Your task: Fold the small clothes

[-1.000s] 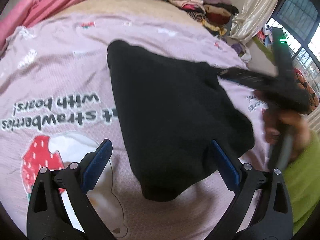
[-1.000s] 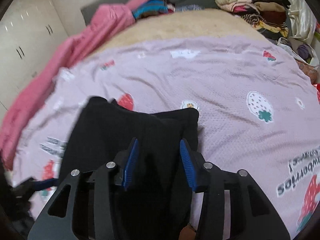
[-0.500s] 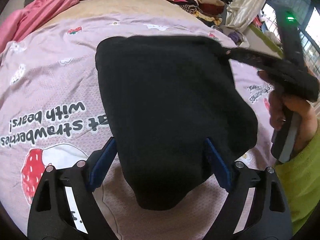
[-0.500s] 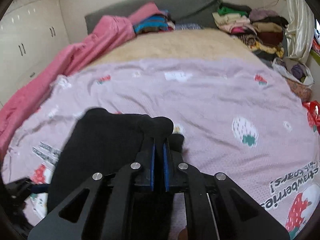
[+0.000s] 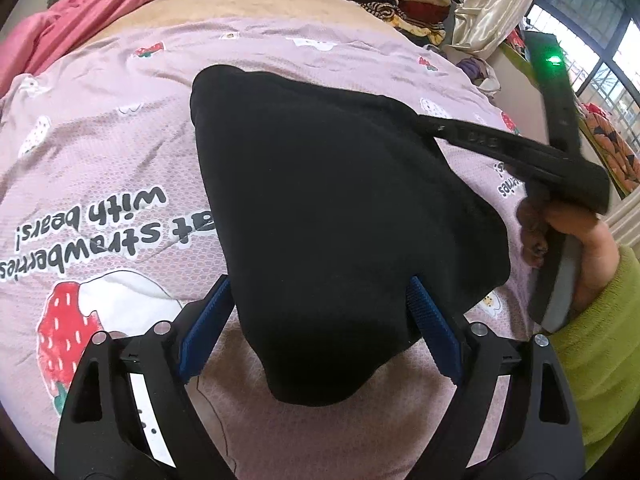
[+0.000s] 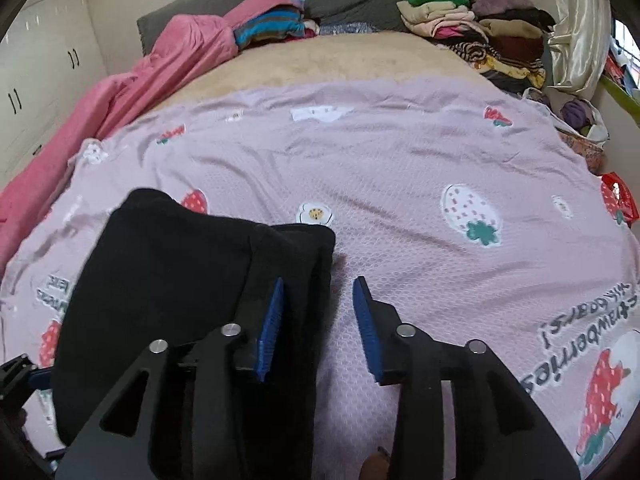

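Both tongs gape around the black garment (image 5: 340, 208); clothes pile (image 6: 480, 28) beyond.

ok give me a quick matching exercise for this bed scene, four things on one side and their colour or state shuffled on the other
Things:
1. garment between the grippers
2. bedsheet
3. blanket along the bed's edge
4. right gripper

Colour or state:
A. pale pink with strawberry prints
B. jaws apart, having just been opening, the garment's edge between them
C. black
D. deep pink, bunched up

Pairs: 1-C, 2-A, 3-D, 4-B
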A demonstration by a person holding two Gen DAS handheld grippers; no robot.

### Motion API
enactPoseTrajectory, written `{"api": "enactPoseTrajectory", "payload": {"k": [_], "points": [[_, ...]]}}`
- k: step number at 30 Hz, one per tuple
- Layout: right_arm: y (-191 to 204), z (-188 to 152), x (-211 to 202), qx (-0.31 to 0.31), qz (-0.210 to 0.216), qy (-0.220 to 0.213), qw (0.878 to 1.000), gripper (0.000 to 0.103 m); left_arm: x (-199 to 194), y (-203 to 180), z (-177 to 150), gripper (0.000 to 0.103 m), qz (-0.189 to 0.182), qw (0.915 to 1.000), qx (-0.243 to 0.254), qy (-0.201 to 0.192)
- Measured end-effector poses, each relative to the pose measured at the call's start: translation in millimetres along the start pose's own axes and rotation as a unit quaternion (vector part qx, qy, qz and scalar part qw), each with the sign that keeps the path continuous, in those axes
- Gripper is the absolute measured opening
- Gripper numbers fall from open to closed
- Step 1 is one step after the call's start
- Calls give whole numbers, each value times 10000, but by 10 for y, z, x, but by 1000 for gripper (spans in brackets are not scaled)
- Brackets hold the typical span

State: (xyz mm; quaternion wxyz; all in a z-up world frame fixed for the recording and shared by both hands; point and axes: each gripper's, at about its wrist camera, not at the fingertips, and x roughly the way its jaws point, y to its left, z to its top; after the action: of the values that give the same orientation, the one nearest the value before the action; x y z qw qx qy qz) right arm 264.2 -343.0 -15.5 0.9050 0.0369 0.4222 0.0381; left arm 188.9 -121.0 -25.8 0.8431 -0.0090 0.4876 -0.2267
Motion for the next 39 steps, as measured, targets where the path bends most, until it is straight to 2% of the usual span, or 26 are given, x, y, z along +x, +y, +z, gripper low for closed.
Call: {"api": "enactPoseTrajectory", "payload": {"k": [5, 11, 15, 18, 20, 22, 24, 34, 39], "points": [[14, -39, -389, -37, 74, -311, 9995, 60, -134, -12, -24, 80, -29, 9999, -28, -127], [19, -126, -797, 54, 139, -646, 9978, 64, -360, -53, -30, 80, -58, 9993, -4, -357], [38, -190, -1060, 75, 193, -854, 9961, 72, -504, -51, -41, 80, -63, 9988, 4, -492], [73, -228, -1229, 49, 192, -978, 9950, 80, -579, -53, -51, 84, -55, 9985, 4, -538], [101, -266, -1345, 28, 141, -1080, 9941, 82, -639, -45, -79, 85, -39, 9983, -14, -589], [123, -301, -1431, 13, 153, -1142, 9933, 83, -696, -34, -110, 90, -33, 9979, -40, -650], [158, -346, -1524, -15, 169, -1196, 9927, 89, -756, -28, -135, 92, -34, 9974, -58, -716], [377, -644, -1846, -122, 161, -1401, 9899, 97, -1004, 41, -313, 93, 154, 9954, -105, -942], [507, -944, -1891, -165, 67, -1412, 9898, 98, -1083, 74, -485, 93, 289, 9938, -122, -1062]]}}
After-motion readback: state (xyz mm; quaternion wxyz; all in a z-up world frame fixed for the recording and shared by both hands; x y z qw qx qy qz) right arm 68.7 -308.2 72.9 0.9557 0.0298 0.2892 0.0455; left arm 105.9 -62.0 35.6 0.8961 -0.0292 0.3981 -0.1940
